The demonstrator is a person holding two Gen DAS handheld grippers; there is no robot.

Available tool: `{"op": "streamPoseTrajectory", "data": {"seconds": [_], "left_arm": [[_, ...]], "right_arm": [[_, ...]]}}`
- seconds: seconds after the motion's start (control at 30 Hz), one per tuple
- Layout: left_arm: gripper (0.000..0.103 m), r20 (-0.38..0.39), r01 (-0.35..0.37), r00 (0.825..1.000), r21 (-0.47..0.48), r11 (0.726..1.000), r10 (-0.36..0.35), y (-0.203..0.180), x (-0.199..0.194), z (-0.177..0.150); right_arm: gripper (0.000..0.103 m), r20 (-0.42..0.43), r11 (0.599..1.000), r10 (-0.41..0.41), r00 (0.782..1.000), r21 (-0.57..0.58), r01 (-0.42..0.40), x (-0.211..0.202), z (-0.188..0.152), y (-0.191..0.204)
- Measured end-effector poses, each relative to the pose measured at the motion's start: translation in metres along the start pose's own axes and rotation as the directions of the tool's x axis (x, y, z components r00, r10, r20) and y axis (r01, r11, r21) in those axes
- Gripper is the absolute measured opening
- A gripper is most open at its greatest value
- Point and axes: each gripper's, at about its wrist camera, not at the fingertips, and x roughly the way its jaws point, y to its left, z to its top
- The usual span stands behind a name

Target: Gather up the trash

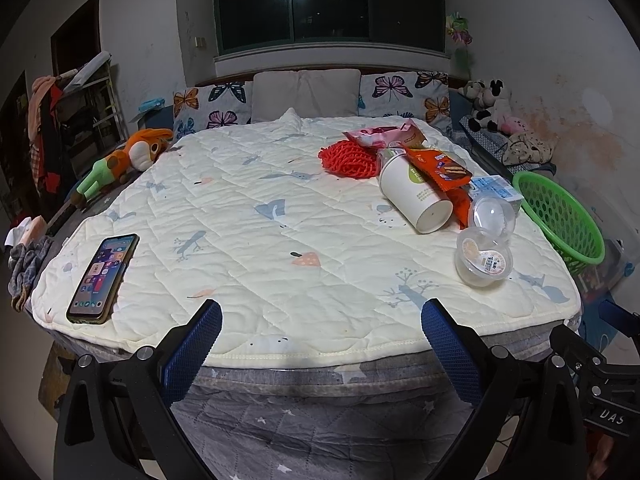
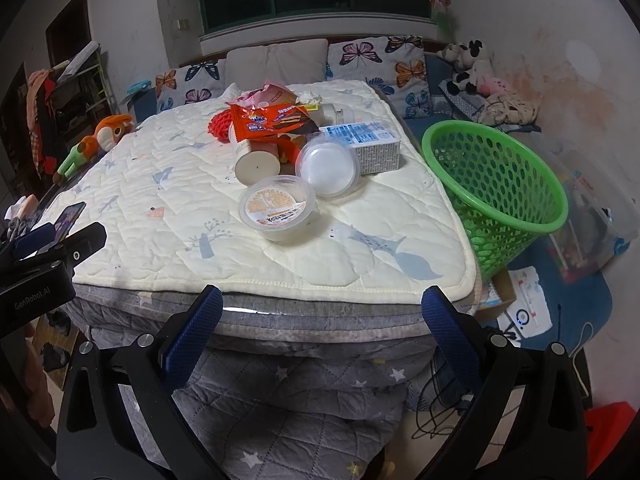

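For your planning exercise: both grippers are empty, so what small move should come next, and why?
Probably advance the open right gripper toward the round clear plastic pudding cup. It is the nearest piece of litter on the cream quilted mattress pad, beside the green perforated plastic basket.

Quilted cloth bedcover (image 1: 280, 240), perforated green plastic basket (image 2: 496, 184), glossy foil wrapper (image 2: 272, 122).

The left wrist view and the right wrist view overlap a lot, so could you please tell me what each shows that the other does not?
Only the left wrist view shows the whole black smartphone with its lit screen lying flat on the quilt; the right sees just a sliver.

Only the right wrist view shows the floor beyond the bed: a white cardboard box and a red object.

Both show the round green plastic mesh basket, the white paper cup lying on its side, the orange snack wrapper, and an open tool in front.
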Motion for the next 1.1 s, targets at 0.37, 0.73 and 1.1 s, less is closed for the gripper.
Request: {"op": "streamPoseTrajectory", "data": {"seconds": [0.37,0.73,1.1], "left_arm": [[0.097,-0.019,0.000,1.000,-0.005,1.000,0.000,0.001,0.012,-0.002],[0.097,-0.054,0.008,0.999,0.015,1.000,-0.008,-0.007,0.022,0.010],[0.097,-0.090,0.018,0.996,0.033,0.999,-0.015,-0.006,0.043,0.023]], "right_arm": [[0.099,-0.006,1.000,0.001,1.000,-0.008,-0.001,0.006,0.003,0.001],[0.099,-0.021,1.000,0.019,1.000,-0.012,-0.019,0.019,0.011,-0.001],[0.099,-0.047,0.998,0.058,0.997,-0.025,-0.059,0.040,0.027,-0.002]]}}
